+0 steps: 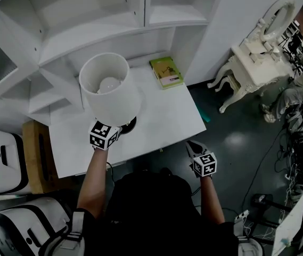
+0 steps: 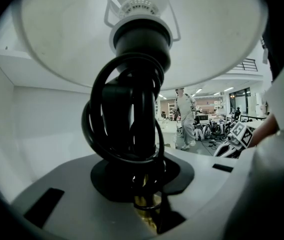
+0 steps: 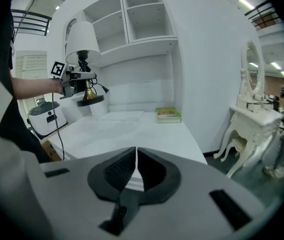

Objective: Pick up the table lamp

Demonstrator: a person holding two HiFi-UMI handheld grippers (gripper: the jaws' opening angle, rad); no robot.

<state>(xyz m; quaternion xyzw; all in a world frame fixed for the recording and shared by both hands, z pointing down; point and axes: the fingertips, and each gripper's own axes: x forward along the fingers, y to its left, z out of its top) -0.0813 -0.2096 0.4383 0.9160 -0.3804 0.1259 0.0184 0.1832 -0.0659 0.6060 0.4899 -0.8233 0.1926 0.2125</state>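
while left hand-held gripper (image 2: 146, 206) clamps table lamp (image 1: 109, 92), off desk (image 1: 162, 119)

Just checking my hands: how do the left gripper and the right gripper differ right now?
The left gripper is clamped on the lamp's stem; the right gripper is shut on nothing. The left gripper is over the table; the right gripper sits just off its front edge. Both carry a marker cube.

No text legible in any view. Green book (image 1: 166, 72) on white table (image 1: 162, 116): cover print too small, possibly a title. Left gripper (image 2: 146, 201) and right gripper (image 1: 193, 145): cubes bear black-and-white square markers, no letters or digits.
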